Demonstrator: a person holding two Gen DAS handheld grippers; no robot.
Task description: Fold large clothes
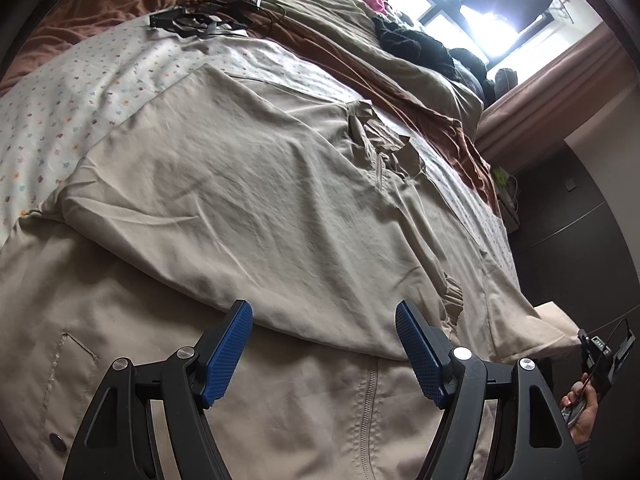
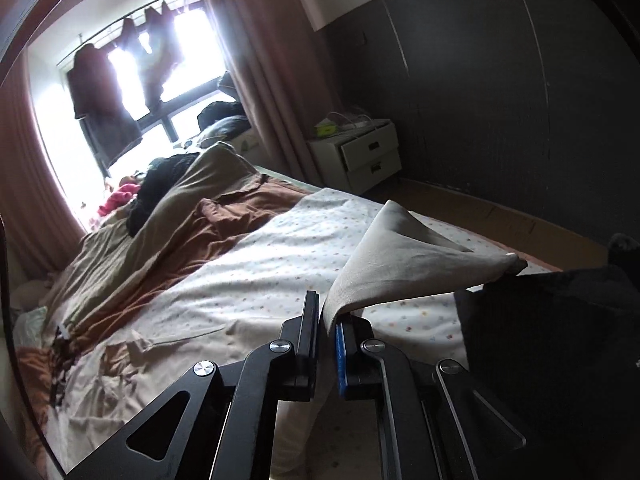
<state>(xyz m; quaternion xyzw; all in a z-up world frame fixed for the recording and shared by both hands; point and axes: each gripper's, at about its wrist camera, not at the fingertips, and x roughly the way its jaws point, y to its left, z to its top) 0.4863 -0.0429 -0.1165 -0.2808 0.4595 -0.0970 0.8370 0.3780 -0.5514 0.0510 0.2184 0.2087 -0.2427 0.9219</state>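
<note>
A large beige jacket [image 1: 248, 184] lies spread on the bed, one part folded over the front panel with its zipper [image 1: 368, 400]. My left gripper [image 1: 324, 312] hangs open just above that fold edge, nothing between its blue pads [image 1: 228, 352]. My right gripper [image 2: 328, 312] is shut on a beige corner of the garment [image 2: 400, 256], which is lifted off the floral sheet [image 2: 280, 248] and drapes to the right. In the left wrist view the right gripper [image 1: 604, 356] shows at the far right edge, in a hand, next to the jacket's sleeve end [image 1: 552, 320].
A brown blanket [image 2: 224, 232] and an olive cover [image 2: 200, 184] are bunched along the bed's far side, with dark and pink clothes by the window [image 2: 132, 92]. Black cables and a device [image 1: 208, 16] lie on the sheet. A white nightstand [image 2: 360, 152] stands by the dark wall.
</note>
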